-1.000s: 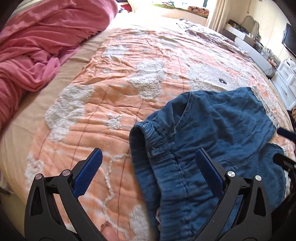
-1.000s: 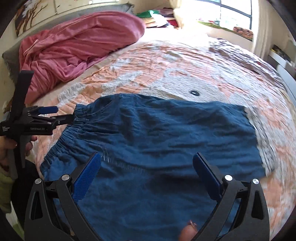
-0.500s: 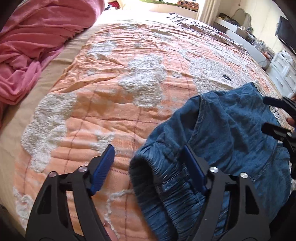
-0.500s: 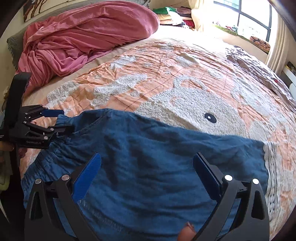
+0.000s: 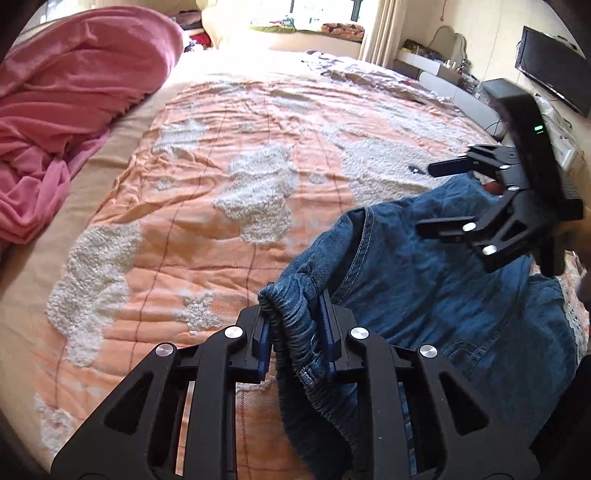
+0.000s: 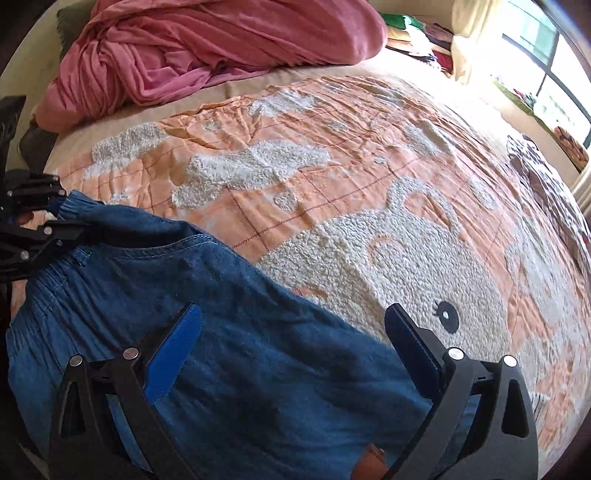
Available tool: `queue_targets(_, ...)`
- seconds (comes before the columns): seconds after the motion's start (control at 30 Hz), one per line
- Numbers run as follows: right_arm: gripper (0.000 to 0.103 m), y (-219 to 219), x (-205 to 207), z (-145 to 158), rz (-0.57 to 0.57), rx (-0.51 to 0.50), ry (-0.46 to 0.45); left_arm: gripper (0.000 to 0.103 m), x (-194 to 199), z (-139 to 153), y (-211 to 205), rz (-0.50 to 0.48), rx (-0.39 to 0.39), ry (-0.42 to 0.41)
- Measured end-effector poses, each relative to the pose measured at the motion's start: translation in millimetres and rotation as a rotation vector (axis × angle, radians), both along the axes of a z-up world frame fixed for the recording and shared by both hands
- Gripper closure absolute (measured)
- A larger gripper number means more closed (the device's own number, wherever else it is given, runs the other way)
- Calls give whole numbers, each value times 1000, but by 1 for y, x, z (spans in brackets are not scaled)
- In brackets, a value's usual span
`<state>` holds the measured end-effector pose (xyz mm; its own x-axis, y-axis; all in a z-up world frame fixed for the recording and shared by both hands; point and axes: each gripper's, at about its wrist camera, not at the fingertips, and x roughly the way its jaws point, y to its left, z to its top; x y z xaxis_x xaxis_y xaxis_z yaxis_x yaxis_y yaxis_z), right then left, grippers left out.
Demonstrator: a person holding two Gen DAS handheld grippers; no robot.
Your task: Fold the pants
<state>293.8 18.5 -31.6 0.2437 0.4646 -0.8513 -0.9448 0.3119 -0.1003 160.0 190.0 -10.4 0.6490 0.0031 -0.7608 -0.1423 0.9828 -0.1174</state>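
Pinching the ribbed elastic waistband, the left gripper (image 5: pixel 295 325) has just closed on the soft denim pants (image 5: pixel 424 295). They lie lengthwise along the near edge of the tufted peach bedspread (image 5: pixel 229 166). The right gripper (image 6: pixel 291 328) hangs open above the leg.

Bright window (image 5: pixel 314 11) glare, fisheye edges

The left gripper (image 5: pixel 295 325) has just closed its jaws on the gathered elastic waistband of the blue denim pants (image 5: pixel 443 295), which lie on the orange bedspread (image 5: pixel 221 229). The right gripper (image 5: pixel 436 197) hangs open over the pants' far edge. A pink blanket (image 5: pixel 66 110) is heaped at the left.
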Motion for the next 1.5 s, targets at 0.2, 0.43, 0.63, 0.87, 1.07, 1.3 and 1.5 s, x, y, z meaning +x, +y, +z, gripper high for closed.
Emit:
queue_targets(0.2,29,29,-7,-11,151,-61,10,89,-11,18,-5,-31,23,-98)
queue_targets(0.43,93,26,-29,-16,151,-67,4,89,-7,6,-8,-30,68,-52)
queue_targets(0.63,95,-16,-47,27,11,85,-25,89,-12,7,-6,-23,75,-61)
queue_targets(0.87,95,-65,-101,64,-48,191,-78,86,-41,32,-31,-38,105,-139)
queue_targets(1.07,95,-108,-159,76,-39,238,-74,80,-90,49,-68,-52,225,-229)
queue_targets(1.3,95,-141,-223,35,-33,203,4,80,-139,35,-102,-85,230,-201)
queue_targets(1.5,95,-150,-243,2,-60,197,81,77,-157,11,-102,-67,229,-129)
